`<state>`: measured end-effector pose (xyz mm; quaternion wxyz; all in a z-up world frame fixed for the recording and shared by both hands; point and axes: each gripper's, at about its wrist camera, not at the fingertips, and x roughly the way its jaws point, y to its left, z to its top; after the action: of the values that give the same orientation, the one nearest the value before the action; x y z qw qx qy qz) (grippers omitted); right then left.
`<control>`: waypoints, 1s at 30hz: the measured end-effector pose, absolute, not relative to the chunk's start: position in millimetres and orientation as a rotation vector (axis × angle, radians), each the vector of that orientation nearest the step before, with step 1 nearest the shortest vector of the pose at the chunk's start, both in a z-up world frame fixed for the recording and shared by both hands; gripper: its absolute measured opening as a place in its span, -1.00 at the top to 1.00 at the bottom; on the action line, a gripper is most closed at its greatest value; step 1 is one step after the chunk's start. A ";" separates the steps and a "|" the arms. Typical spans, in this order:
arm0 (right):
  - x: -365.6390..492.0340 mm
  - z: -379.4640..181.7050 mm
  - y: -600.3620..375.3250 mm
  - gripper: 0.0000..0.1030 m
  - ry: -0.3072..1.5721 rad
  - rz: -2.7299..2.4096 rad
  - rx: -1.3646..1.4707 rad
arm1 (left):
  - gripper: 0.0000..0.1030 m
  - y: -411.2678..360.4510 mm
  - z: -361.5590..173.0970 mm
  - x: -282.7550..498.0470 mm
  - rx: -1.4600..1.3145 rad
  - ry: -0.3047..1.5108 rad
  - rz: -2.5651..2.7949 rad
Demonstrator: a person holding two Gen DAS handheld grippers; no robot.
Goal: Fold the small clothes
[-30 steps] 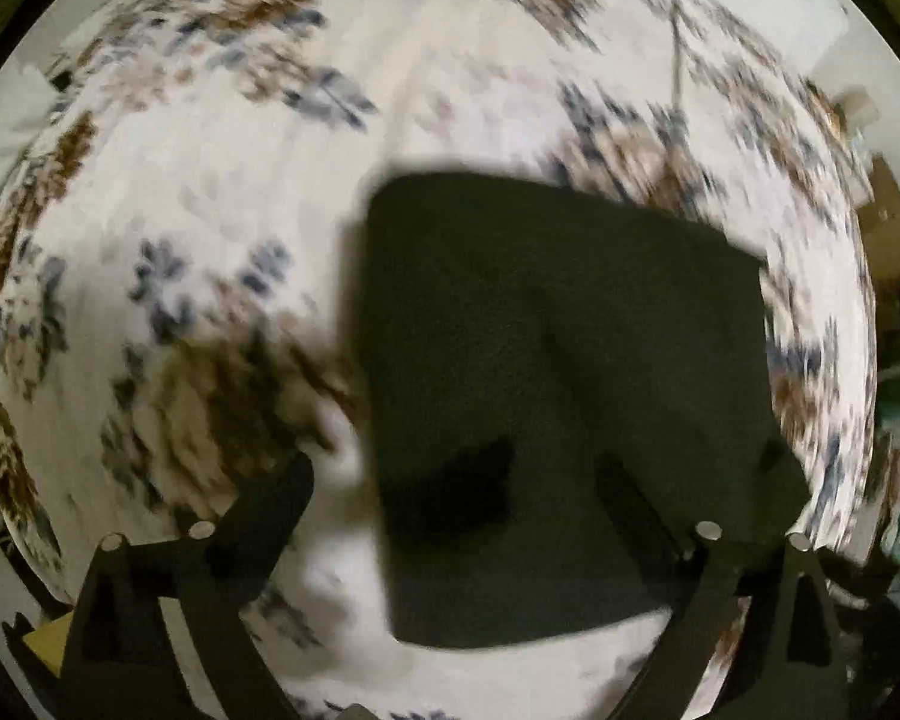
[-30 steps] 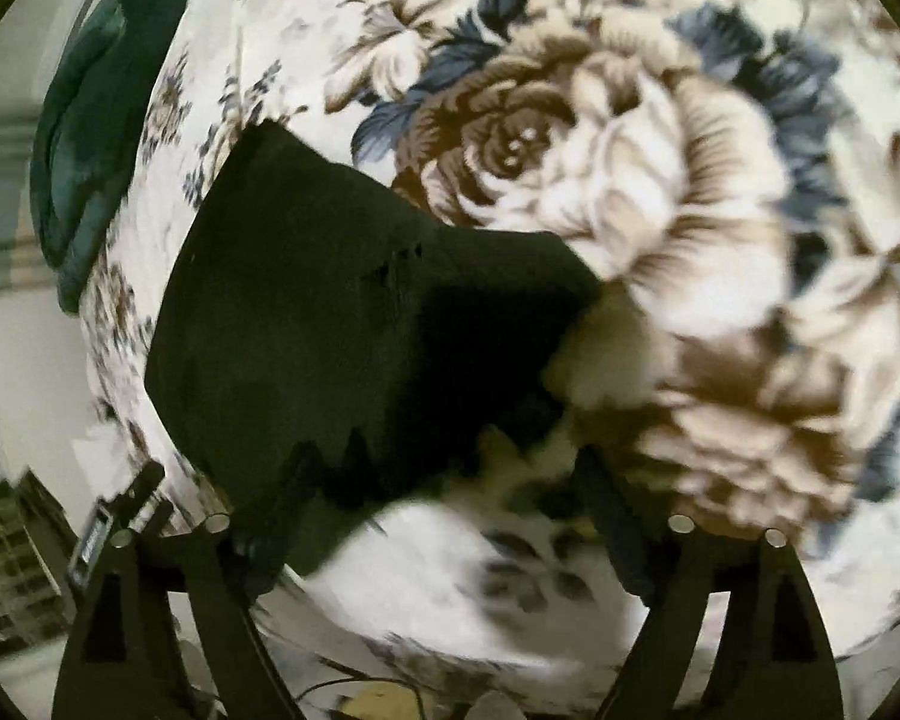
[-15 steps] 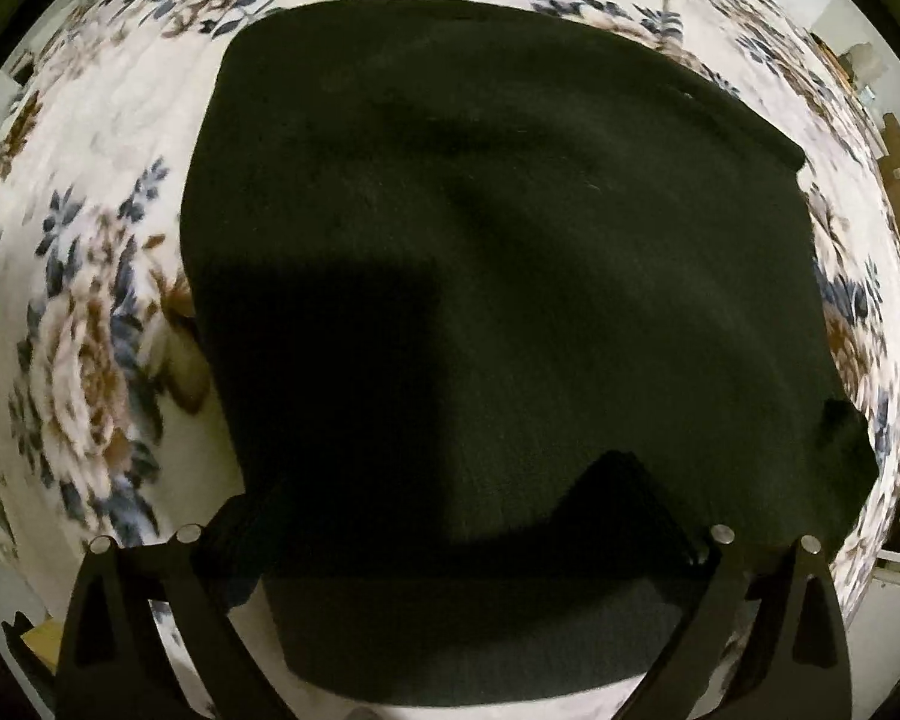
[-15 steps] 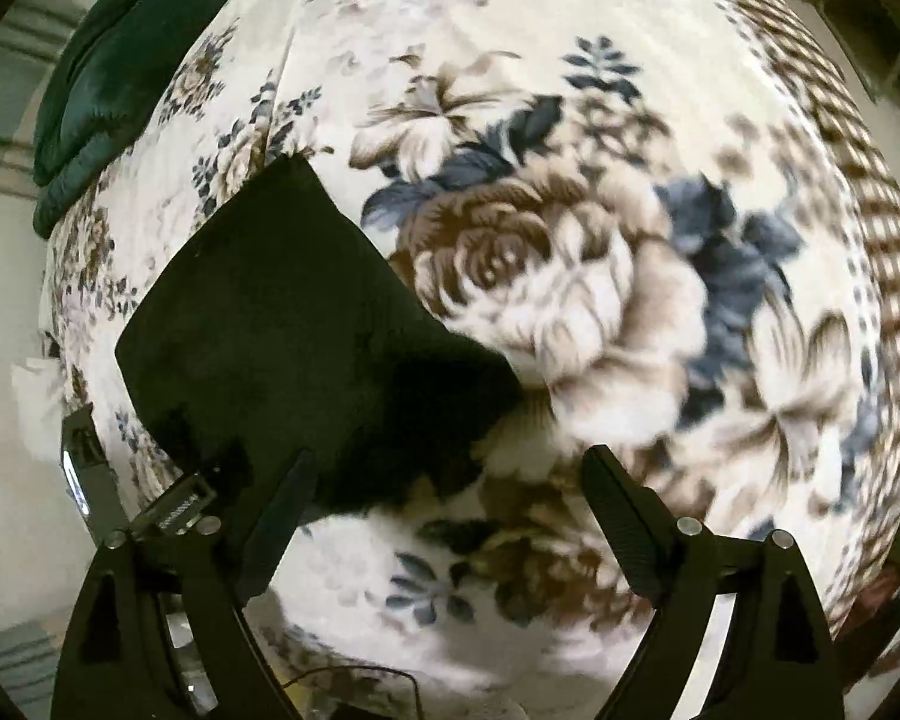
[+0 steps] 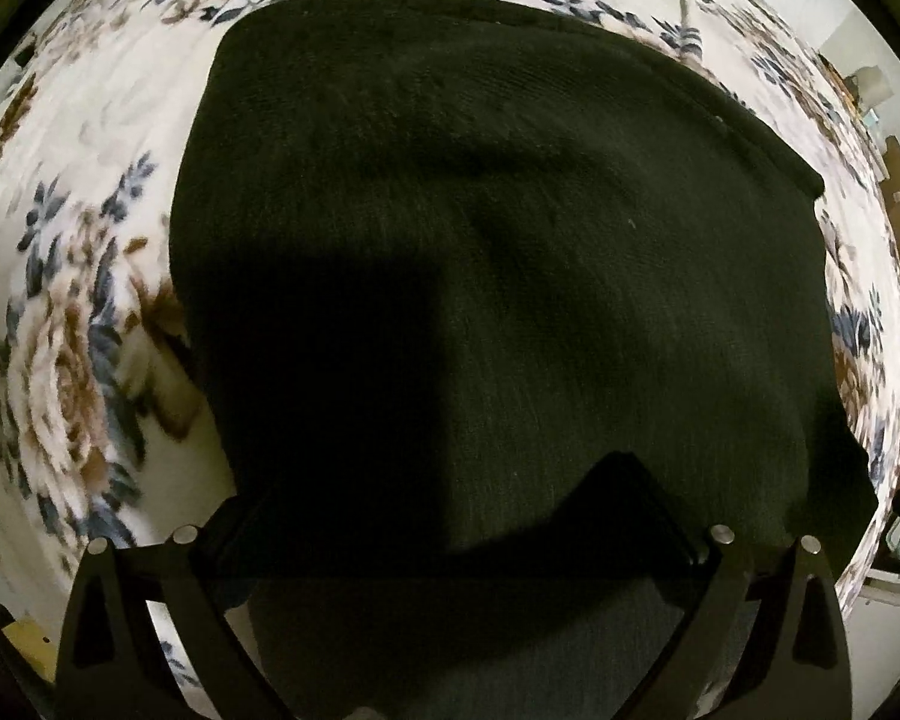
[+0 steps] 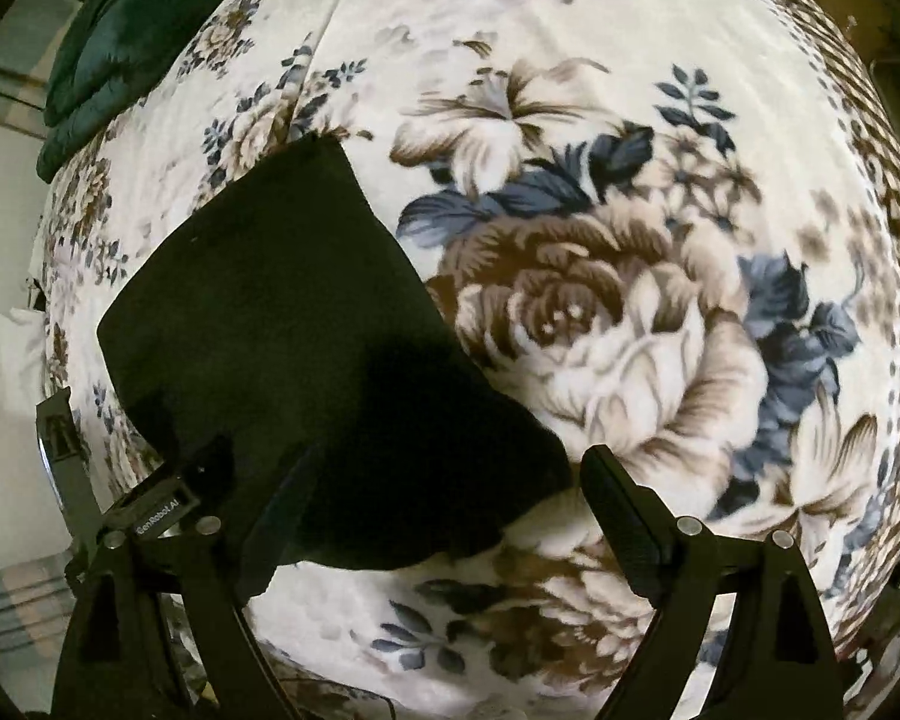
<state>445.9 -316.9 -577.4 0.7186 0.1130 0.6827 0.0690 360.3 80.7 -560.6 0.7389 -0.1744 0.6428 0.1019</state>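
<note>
A dark folded garment lies flat on a floral blanket and fills most of the left wrist view. My left gripper is open and hovers low over the garment's near part, holding nothing. In the right wrist view the same garment lies at the left, with its near corner between the fingers. My right gripper is open and empty, its left finger over the cloth and its right finger over bare blanket. The left gripper's body shows at the garment's left edge.
The floral blanket covers the whole surface, with a checked border at the far right. A dark green quilted item lies at the far left corner. Room clutter shows beyond the blanket's right edge.
The left gripper has closed in low over the garment, which now fills its view. The right gripper has pulled back from the garment, which now lies flat with its raised fold gone.
</note>
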 end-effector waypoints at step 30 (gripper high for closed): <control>593.3 -625.5 -255.9 -0.73 1.480 0.460 0.232 | -0.81 190.2 -513.7 361.9 -0.473 1.212 0.380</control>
<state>593.3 -255.9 -625.5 0.7085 0.1046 0.6665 0.2073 361.9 190.2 -513.7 0.7790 -0.2188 0.5608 0.1756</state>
